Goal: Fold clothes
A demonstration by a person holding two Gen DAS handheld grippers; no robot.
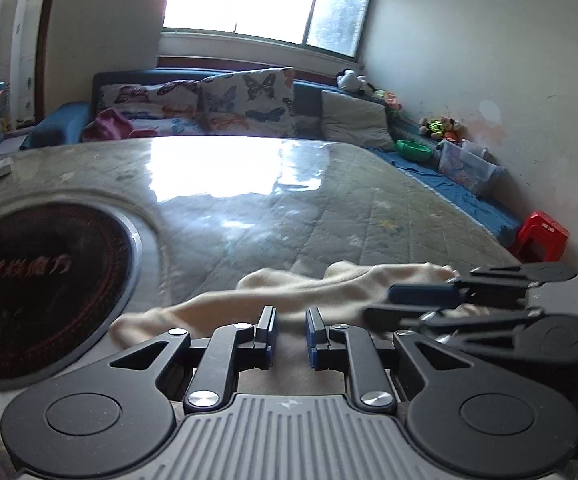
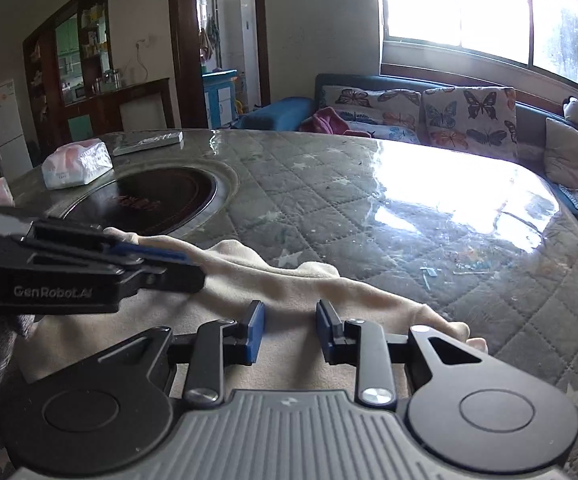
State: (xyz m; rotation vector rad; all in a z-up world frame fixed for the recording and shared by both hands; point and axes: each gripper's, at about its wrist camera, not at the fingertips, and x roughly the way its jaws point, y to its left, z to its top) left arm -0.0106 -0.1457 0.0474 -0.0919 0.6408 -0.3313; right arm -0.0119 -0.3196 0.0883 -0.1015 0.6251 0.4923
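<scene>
So I've got a cream-coloured soft fleece garment lying bunched along the near edge of the round quilted surface under a glossy clear cover. It's rumpled, with a lumpy ridge running across it, and one end trails off toward the right edge. I can't tell whether it's partly folded or just spread loosely, so I won't guess how far along this is.

My left gripper hangs low over the cloth with its blue pads set a narrow gap apart and nothing between them. My right gripper is a bit wider, also holding nothing, sitting over the middle of the fabric.

What worries me:
- The clear cover looks slick, so the fleece may slide instead of folding when I drag an edge.
- The cloth is thick and bunched, so I could pinch two layers and pull the whole lump along.
- The two grippers are very close, almost crossing, so they could bump each other.
- The dark round inset hotplate sits just beside the garment, so a sleeve could flop onto it.
</scene>
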